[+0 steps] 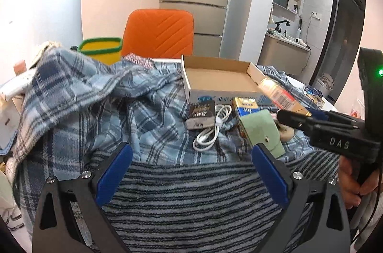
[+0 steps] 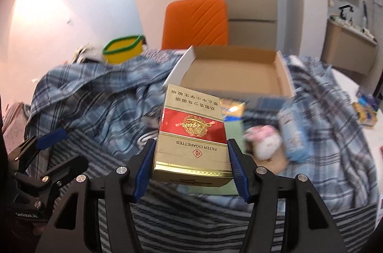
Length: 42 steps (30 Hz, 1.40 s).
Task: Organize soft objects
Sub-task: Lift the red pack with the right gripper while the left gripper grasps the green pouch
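My right gripper (image 2: 191,157) is shut on a gold and red cigarette pack (image 2: 191,131) and holds it in the air just in front of the open cardboard box (image 2: 234,71). In the left wrist view the right gripper (image 1: 282,114) comes in from the right with the pack (image 1: 282,95) beside the box (image 1: 220,76). My left gripper (image 1: 191,157) is open and empty above a striped cloth (image 1: 191,193), which lies on a blue plaid cloth (image 1: 95,97). A green pouch (image 1: 261,131), a white cable (image 1: 213,128), a dark pack (image 1: 201,114) and a yellow-blue pack (image 1: 246,107) lie before the box.
A yellow basket with a green rim (image 1: 103,49) and an orange chair (image 1: 160,30) stand behind the table. A pink plush toy (image 2: 263,140) and a light blue packet (image 2: 294,131) lie right of the green pouch. Small packs (image 2: 366,109) sit at the far right.
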Each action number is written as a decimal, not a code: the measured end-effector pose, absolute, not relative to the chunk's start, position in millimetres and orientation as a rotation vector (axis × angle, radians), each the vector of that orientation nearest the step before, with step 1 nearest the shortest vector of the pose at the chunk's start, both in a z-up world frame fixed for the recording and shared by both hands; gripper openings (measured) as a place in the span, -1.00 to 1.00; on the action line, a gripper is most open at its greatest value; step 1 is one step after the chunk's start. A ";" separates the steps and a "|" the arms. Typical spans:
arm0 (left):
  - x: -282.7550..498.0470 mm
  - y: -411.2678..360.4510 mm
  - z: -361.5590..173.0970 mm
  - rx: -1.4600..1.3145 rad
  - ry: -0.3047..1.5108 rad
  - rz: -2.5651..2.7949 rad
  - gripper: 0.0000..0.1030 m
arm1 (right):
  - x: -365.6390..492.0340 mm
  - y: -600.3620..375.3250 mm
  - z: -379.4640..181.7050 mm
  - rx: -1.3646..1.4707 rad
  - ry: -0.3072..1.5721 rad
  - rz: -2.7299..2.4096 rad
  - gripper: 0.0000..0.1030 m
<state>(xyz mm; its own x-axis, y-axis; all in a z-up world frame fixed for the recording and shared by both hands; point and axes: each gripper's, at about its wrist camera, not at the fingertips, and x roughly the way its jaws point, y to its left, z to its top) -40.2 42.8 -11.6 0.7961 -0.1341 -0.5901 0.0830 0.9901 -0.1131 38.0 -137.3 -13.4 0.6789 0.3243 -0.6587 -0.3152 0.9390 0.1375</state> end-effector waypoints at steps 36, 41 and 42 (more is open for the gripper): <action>64.5 -67.0 -25.0 -0.221 0.901 -0.066 0.90 | 15.5 -231.3 7.8 -0.013 0.371 -0.044 0.18; 87.0 -81.7 -36.0 -0.223 0.954 -0.062 0.90 | 16.0 -233.9 7.0 -0.009 0.378 -0.067 0.18; 91.1 -83.4 -39.5 -0.229 0.967 -0.055 0.90 | 17.5 -233.1 6.3 -0.006 0.382 -0.075 0.18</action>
